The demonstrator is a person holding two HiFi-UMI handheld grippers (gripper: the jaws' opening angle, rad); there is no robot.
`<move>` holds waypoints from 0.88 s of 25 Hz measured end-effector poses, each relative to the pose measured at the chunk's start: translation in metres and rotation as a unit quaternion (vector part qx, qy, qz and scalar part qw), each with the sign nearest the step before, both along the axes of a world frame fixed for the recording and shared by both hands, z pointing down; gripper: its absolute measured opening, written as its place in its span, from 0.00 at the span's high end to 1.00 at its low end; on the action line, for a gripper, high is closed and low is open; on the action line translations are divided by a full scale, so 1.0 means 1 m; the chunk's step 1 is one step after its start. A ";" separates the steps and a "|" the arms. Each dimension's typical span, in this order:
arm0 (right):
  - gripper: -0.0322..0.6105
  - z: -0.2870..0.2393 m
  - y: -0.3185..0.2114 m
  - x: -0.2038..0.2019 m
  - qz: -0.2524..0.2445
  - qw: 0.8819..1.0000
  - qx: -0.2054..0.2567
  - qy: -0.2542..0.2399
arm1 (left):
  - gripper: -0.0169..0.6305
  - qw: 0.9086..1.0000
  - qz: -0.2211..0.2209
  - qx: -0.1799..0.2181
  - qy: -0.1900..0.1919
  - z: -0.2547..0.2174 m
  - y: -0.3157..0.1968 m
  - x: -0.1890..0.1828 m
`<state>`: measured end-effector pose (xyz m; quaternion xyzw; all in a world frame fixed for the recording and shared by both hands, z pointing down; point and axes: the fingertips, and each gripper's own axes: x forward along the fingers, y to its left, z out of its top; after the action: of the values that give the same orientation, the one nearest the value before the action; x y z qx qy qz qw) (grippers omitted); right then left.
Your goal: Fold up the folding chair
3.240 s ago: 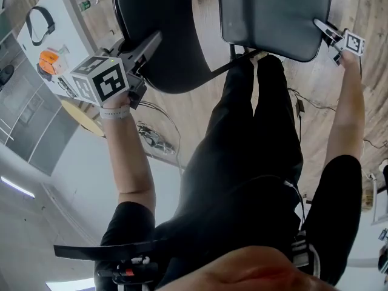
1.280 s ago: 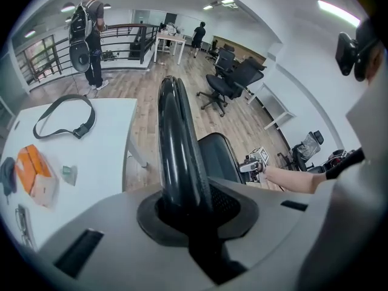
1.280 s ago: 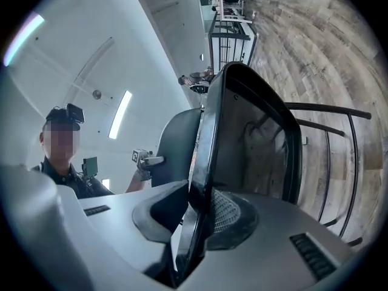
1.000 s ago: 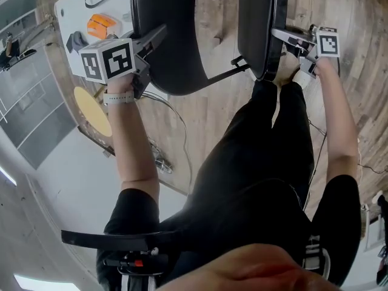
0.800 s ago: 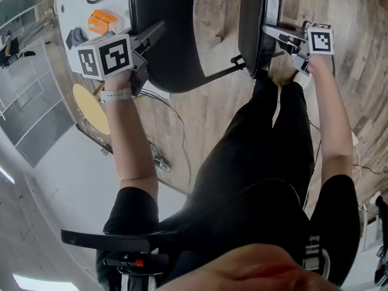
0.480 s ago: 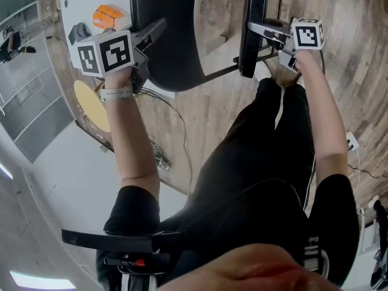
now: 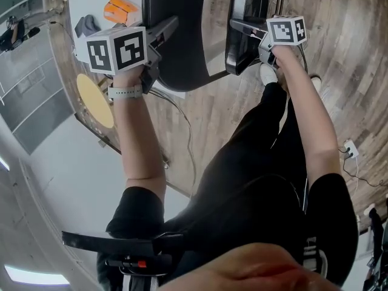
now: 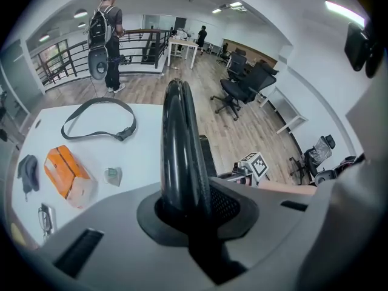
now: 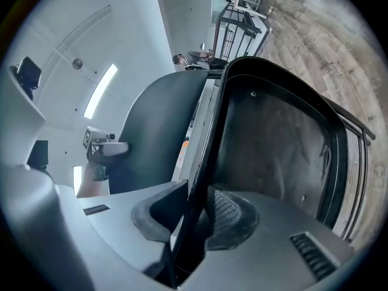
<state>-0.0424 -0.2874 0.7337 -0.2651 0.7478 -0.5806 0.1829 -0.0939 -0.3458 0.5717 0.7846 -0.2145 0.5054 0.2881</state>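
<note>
The black folding chair stands before me on the wood floor. Its backrest (image 7: 176, 35) is upright at top centre, and my left gripper (image 7: 173, 26) is shut on its top edge (image 8: 180, 150). The seat (image 7: 242, 23) is swung up on edge close to the backrest, its underside (image 9: 273, 156) facing the right gripper view. My right gripper (image 7: 236, 26) is shut on the seat's front rim (image 9: 203, 180). A thin frame bar (image 7: 209, 76) runs between backrest and seat.
A white table (image 7: 91, 5) at upper left holds an orange box (image 7: 121, 10) and a grey cloth (image 7: 88, 24); a black strap (image 8: 100, 117) lies on it too. A yellow round disc (image 7: 94, 102) and cables (image 7: 179, 126) lie on the floor. Office chairs (image 8: 245, 83) and people stand farther off.
My right gripper has swung the seat up from flat to on edge and carried it leftward toward the backrest. The left gripper has stayed on the backrest's top.
</note>
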 end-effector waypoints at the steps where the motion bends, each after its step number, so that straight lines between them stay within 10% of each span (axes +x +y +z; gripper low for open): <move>1: 0.82 -0.003 -0.006 -0.005 0.001 1.000 -0.001 0.002 | 0.88 1.000 0.000 0.001 -0.001 -0.004 -0.003 -0.001; 22: 0.82 -0.011 -0.044 -0.043 0.017 0.998 0.009 0.053 | 0.84 1.000 0.004 0.026 0.009 -0.015 -0.037 -0.027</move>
<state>-0.0853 -0.3310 0.7228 -0.3068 0.7567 -0.5560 0.1555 -0.1210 -0.3833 0.5566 0.7970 -0.2219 0.4938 0.2676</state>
